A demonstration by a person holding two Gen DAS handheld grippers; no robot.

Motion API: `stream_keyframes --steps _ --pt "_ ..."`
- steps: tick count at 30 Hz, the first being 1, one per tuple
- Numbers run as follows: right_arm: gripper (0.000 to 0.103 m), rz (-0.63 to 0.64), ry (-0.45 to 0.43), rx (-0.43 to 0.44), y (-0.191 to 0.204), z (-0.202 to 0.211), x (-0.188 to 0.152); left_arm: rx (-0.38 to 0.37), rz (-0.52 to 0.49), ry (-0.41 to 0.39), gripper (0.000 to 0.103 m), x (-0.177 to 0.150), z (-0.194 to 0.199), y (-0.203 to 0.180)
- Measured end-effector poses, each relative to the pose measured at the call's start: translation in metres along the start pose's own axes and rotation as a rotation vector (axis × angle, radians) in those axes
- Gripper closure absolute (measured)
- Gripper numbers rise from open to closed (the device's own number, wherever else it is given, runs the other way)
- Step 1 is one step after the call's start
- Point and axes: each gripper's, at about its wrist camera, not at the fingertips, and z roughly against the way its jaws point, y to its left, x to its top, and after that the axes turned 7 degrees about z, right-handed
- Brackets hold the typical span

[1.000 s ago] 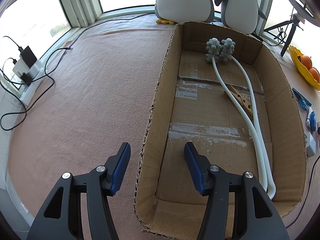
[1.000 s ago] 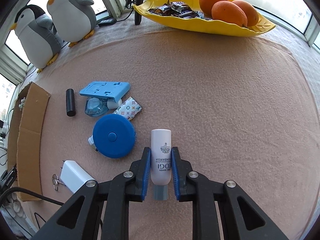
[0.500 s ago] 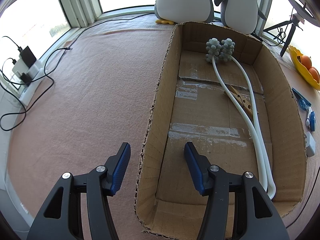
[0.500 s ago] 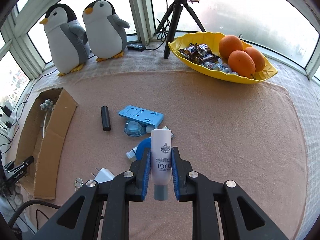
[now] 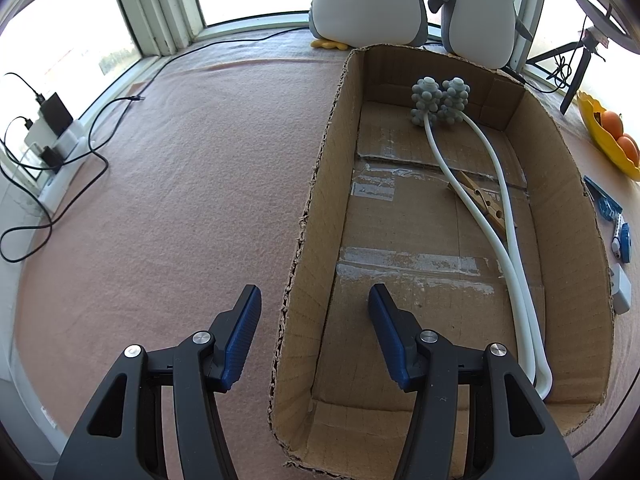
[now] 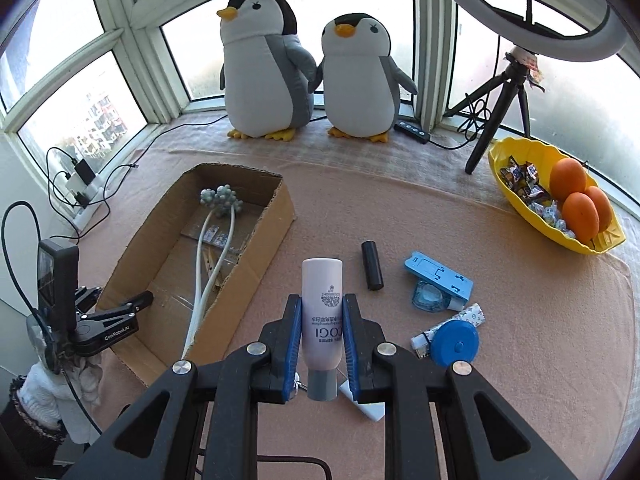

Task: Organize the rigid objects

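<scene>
You have the white bottle (image 6: 322,276) pinched in your right gripper (image 6: 322,299): both blue pads press on its sides, its grey cap points back toward the camera and its flat base points away. It hangs above the pink cloth (image 6: 500,400), clear of it, and in the right wrist view it sits between the cardboard box (image 6: 264,256) on the left and the loose things on the right. Those are a black cylinder (image 6: 372,266), a blue plastic stand (image 6: 438,276), a round blue tape measure (image 6: 456,344) and a white charger (image 6: 366,404) partly hidden under the gripper.

Inside the box lie a white looped massager with grey knobbed balls (image 5: 440,100) and a wooden clothes peg (image 5: 484,204) under its tubes.

Your left gripper (image 5: 312,300) is spread wide at the near end of the box, one finger outside the left wall and one inside; neither pad touches the cardboard.

Further off stand two plush penguins (image 6: 264,76) by the window and a yellow dish (image 6: 520,208) with oranges (image 6: 568,180)
</scene>
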Motion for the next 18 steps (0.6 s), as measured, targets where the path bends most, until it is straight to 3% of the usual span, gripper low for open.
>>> stream_keyframes --steps 18 --pt "0.085 0.199 0.053 0.200 0.112 -0.034 0.003 -0.001 0.003 -0.002 0.048 0.002 0.000 0.000"
